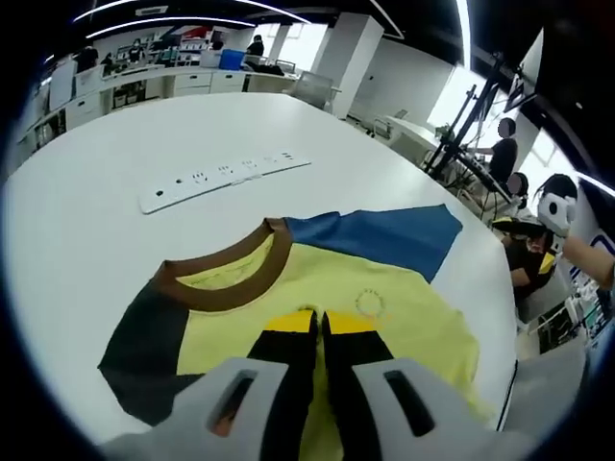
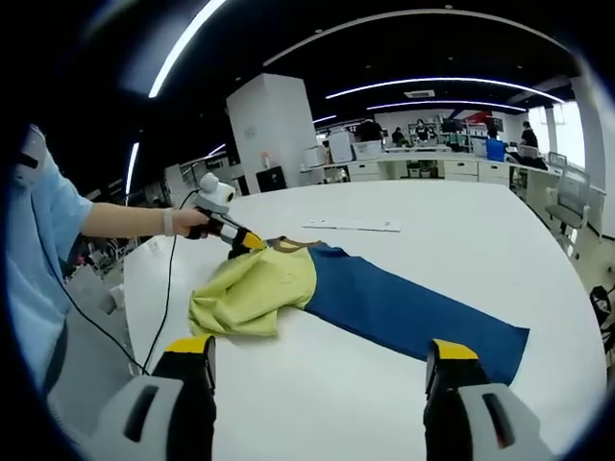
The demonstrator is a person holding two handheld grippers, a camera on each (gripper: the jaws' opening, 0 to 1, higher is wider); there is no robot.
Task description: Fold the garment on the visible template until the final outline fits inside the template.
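Clearly, the folding is under way but far from finished. In the left gripper view, the garment [image 1: 317,288], a yellow shirt with a brown collar, one dark sleeve and one blue sleeve, is seen lying on the white worktop [image 1: 115,202], and the left gripper [image 1: 320,327] is seen pressed together on the yellow cloth just below the collar. In the right gripper view, the same gripper is seen from the side, held in a person's hand [image 2: 192,223], with the yellow body of the garment [image 2: 317,298] lifted and bunched beneath it while the long blue sleeve is left stretched flat across the worktop [image 2: 461,221]. The right gripper [image 2: 322,370] is held well back from the cloth, its jaws spread wide and nothing between them.

A white power strip [image 1: 223,177] is seen lying farther along the worktop, well apart from the garment. No template outline can be made out in either view, so it cannot be told how the garment sits against it.

As a judgement, only a first fold of the body has been started; the blue sleeve is still to be folded in, and the final compact outline is not yet reached.
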